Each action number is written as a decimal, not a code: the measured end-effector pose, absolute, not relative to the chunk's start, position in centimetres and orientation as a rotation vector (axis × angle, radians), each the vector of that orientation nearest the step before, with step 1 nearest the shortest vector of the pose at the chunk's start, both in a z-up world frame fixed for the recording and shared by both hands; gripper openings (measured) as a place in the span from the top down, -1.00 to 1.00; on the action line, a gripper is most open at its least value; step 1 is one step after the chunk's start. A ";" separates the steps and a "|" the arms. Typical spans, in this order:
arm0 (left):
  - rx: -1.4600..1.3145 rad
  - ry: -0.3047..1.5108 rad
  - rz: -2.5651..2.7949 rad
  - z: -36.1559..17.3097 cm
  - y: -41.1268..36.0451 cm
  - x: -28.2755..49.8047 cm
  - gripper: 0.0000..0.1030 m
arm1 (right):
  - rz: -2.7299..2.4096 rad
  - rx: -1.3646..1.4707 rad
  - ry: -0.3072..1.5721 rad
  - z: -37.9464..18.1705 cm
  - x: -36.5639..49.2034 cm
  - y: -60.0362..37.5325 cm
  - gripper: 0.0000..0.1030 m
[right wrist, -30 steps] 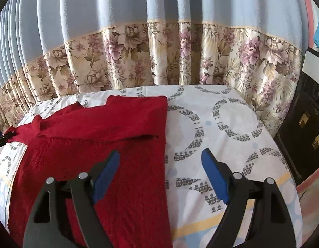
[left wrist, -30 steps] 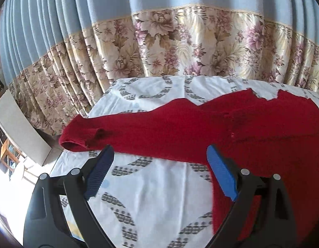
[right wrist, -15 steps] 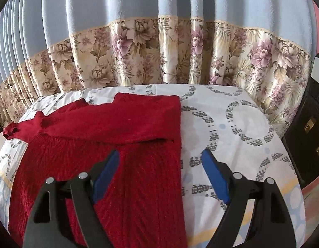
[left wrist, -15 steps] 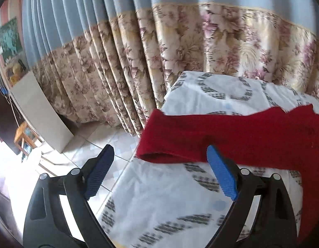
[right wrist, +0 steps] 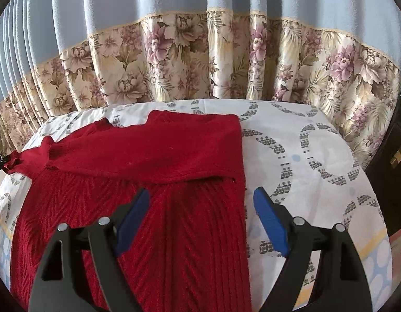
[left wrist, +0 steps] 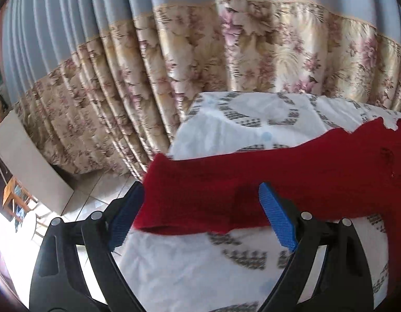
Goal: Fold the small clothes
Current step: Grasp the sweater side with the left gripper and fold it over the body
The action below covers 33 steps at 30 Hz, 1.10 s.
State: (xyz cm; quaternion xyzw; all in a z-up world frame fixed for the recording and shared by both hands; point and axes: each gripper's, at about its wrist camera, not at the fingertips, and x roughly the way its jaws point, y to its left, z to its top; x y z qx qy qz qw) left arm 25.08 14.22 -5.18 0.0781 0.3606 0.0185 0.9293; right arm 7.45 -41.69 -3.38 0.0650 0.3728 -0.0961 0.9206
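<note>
Two fisheye views, each looking forward and downward between a gripper's own two fingers. The left wrist camera sits close over the left end of the red sweater (left wrist: 252, 182), at the edge of the patterned sheet (left wrist: 226, 265), facing the floral curtain (left wrist: 200, 78). The right wrist camera hovers close above the sweater's right side, facing the same curtain. Both views share sweater, sheet and curtain.

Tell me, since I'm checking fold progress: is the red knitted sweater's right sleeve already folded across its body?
Yes, the red knitted sweater has that sleeve lying across its chest.
</note>
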 end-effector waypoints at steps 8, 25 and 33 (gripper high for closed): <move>0.114 0.883 -0.004 -7.6 14.2 28.1 0.89 | -0.196 0.141 0.773 -3.7 7.7 -41.9 -0.60; -0.049 0.812 -0.311 2.4 -5.2 21.8 0.91 | -0.174 0.206 0.742 -3.9 7.2 -43.3 -0.60; 0.006 0.877 -0.463 -0.5 -18.4 18.9 0.26 | -0.192 0.229 0.739 -3.7 6.3 -45.2 -0.60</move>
